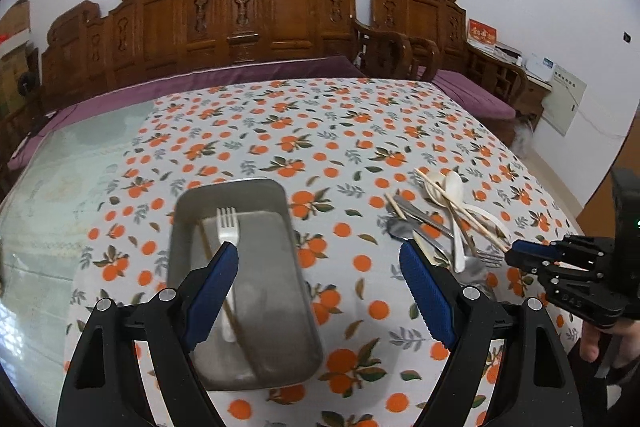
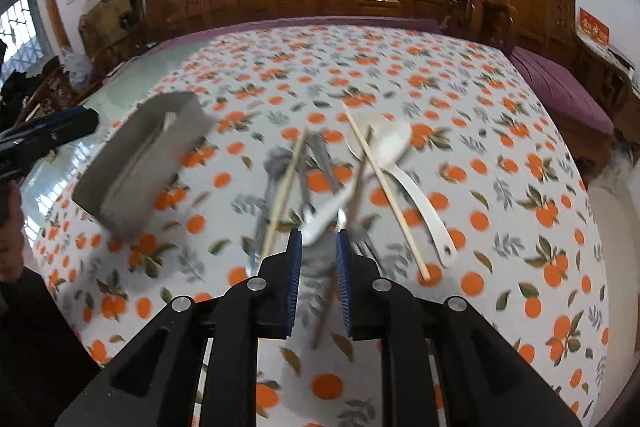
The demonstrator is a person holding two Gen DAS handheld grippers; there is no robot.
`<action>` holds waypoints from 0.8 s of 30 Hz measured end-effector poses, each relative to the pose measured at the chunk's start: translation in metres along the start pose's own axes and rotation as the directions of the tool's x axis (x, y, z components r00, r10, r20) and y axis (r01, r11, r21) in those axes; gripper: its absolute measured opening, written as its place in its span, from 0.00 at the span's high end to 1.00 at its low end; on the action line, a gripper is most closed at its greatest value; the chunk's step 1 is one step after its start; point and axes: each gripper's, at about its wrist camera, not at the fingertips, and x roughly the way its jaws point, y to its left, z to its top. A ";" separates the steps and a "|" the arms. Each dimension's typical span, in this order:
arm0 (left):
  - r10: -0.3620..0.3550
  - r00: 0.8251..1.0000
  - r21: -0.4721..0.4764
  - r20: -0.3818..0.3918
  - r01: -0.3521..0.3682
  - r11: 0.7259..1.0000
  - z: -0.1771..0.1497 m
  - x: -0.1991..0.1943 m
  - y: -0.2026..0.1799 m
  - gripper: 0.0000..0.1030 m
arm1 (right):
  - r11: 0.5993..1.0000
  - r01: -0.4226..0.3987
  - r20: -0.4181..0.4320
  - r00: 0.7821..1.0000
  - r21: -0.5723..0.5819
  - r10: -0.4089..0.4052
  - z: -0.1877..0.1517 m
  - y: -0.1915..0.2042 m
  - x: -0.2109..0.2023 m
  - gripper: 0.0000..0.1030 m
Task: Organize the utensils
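**Two grippers over a table of loose cutlery and a metal tray**

The left gripper (image 1: 318, 255) hangs over the near side of the table with its blue-padded jaws spread wide and nothing between them. Below it sits a rectangular metal tray (image 1: 280, 211) on an orange-print tablecloth (image 1: 280, 123). Inside the tray lie a white plastic fork (image 1: 228, 227), tines pointing away, and a thin wooden chopstick (image 1: 208, 247) just beside it.

To the right of the tray, well apart from it, is a heap of utensils. In the right wrist view it shows white plastic spoons (image 2: 396, 139), pale wooden chopsticks (image 2: 384, 187) lying crossed over them, and several metal pieces (image 2: 320, 151) underneath, blurred too much to name each one.

The right gripper (image 2: 318, 247) is poised above the near edge of this heap. Its jaws stand a narrow gap apart and pinch nothing; a white handle and a dark chopstick lie on the cloth below that gap. Carved wooden seats (image 1: 280, 7) line the far side.
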 end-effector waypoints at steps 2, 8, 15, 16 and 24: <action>-0.002 1.000 0.011 -0.004 0.002 1.000 -0.002 0.002 -0.007 0.23 | 1.000 0.009 -0.021 1.000 0.007 -0.009 -0.006 -0.004 0.008 0.78; -0.020 1.000 0.027 -0.008 0.020 0.999 -0.006 0.007 -0.021 0.23 | 0.999 0.023 -0.046 0.999 0.023 -0.022 -0.003 -0.010 0.028 0.77; -0.027 0.999 0.044 -0.024 0.028 0.999 -0.011 0.014 -0.032 0.23 | 0.998 0.026 -0.094 0.995 0.062 -0.020 0.024 -0.022 0.063 0.77; -0.031 0.999 0.045 -0.026 0.032 0.998 -0.012 0.015 -0.033 0.23 | 0.997 0.027 -0.102 0.995 0.066 -0.020 0.026 -0.023 0.067 0.77; -0.037 0.998 0.084 -0.051 0.041 0.996 -0.021 0.028 -0.051 0.23 | 0.999 0.037 -0.159 0.987 0.037 -0.030 0.027 -0.020 0.082 0.92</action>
